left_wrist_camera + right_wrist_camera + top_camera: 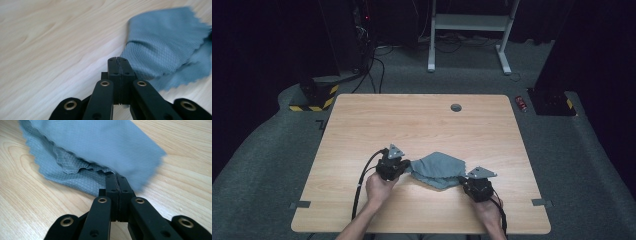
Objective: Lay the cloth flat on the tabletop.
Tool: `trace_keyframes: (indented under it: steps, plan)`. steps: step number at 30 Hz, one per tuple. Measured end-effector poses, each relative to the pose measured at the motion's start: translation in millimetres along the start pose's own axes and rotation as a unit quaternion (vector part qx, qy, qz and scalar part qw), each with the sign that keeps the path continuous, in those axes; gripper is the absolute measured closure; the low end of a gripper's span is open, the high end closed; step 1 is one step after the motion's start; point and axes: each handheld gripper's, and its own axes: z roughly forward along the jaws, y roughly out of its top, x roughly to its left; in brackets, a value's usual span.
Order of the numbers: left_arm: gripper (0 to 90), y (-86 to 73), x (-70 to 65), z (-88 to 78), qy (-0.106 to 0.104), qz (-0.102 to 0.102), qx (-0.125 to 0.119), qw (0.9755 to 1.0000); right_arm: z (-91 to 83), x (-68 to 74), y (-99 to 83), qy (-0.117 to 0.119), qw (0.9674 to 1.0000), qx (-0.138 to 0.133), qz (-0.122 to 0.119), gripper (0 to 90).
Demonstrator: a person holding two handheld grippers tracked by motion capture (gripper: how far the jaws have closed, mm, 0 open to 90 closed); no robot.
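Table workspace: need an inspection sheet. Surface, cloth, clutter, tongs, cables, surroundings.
Surface: light wood table, with a round grey grommet near the far edge.
Job's things: one blue-grey cloth, rumpled and partly folded over itself, near the front edge between the hands.
Clutter: nothing seen on the tabletop.
Tongs: left tongs shut at the cloth's edge; right tongs shut on the cloth's edge, fabric draping over the tips.
Cables: black cable trails from the left tongs off the front edge.
Surroundings: grey carpet, white frame legs behind, hazard-striped base at far left, small red object on the floor.
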Motion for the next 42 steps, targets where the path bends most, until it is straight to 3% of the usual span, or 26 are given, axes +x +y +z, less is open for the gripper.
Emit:
trace_keyframes:
  steps: [4,6,7,8,11,15,16,18,22,24,27,30,32,33,35,36,38,40,42]
  plan:
    - [90.0,-14.5,6.2,8.4,0.003,-0.013,0.048,0.9988,-0.8,2.1,-0.3,0.007,1.0000,-0.001,0.000,89.6]
    - [86.7,-15.5,3.2,7.3,0.005,-0.010,0.037,0.9992,0.8,5.7,1.4,0.004,0.9999,0.003,-0.009,89.5]
    - [79.8,-15.5,3.2,7.3,0.005,-0.010,0.037,0.9992,0.8,5.7,1.4,0.004,0.9999,0.003,-0.009,89.5]
    - [72.7,-13.1,-3.3,3.5,-0.019,-0.005,0.011,0.9997,1.5,6.0,2.2,0.005,0.9999,0.002,-0.010,88.5]
    - [60.8,-4.1,-21.6,0.2,-0.044,0.043,-0.007,0.9981,1.2,6.3,3.0,0.008,1.0000,0.003,-0.002,82.6]
    - [52.8,6.1,-43.4,8.0,-0.066,0.085,0.000,0.9942,0.6,8.2,5.6,0.013,0.9999,-0.003,-0.007,79.5]
    - [51.9,6.1,-43.4,8.0,-0.066,0.085,0.000,0.9942,0.6,8.2,5.6,0.013,0.9999,-0.003,-0.007,79.5]
    - [50.2,11.0,-56.8,20.1,-0.070,0.109,0.014,0.9915,3.6,10.8,7.4,0.015,0.9999,0.001,-0.009,80.9]
    - [48.4,13.0,-65.8,34.3,-0.072,0.121,0.030,0.9896,7.6,11.7,7.5,0.015,0.9998,0.005,-0.013,84.4]
    - [53.3,13.4,-66.9,37.9,-0.067,0.128,0.036,0.9889,7.8,11.1,6.4,0.013,0.9999,0.005,-0.010,86.2]
    - [67.3,14.6,-63.7,38.5,-0.067,0.115,0.033,0.9906,7.9,8.6,4.3,0.011,0.9999,0.004,-0.010,87.7]
    - [80.5,16.8,-60.3,35.1,-0.062,0.114,0.027,0.9912,7.5,8.4,3.5,0.008,0.9999,0.005,-0.009,88.5]
    - [85.9,19.0,-57.3,32.7,-0.061,0.107,0.021,0.9922,7.7,8.8,3.6,0.007,0.9999,0.005,-0.011,88.6]
    - [87.2,19.0,-57.3,32.7,-0.061,0.107,0.021,0.9922,7.7,8.8,3.6,0.007,0.9999,0.005,-0.011,88.6]
    - [90.0,21.3,-48.1,28.3,-0.074,0.078,0.009,0.9941,7.4,8.9,3.4,0.006,0.9999,0.005,-0.013,88.8]
    - [90.0,21.3,-48.1,28.3,-0.074,0.078,0.009,0.9941,7.4,8.9,3.4,0.006,0.9999,0.005,-0.013,88.8]
    - [90.0,22.0,-40.1,24.9,-0.073,0.060,0.005,0.9955,7.2,9.4,3.5,0.005,0.9999,0.006,-0.014,88.9]
    - [90.0,22.0,-37.8,24.3,-0.071,0.057,0.004,0.9959,7.4,9.1,3.6,0.005,0.9998,0.005,-0.017,88.9]
    - [90.0,21.6,-35.2,22.7,-0.082,0.051,0.001,0.9953,7.3,9.2,3.7,0.005,0.9998,0.005,-0.017,88.9]
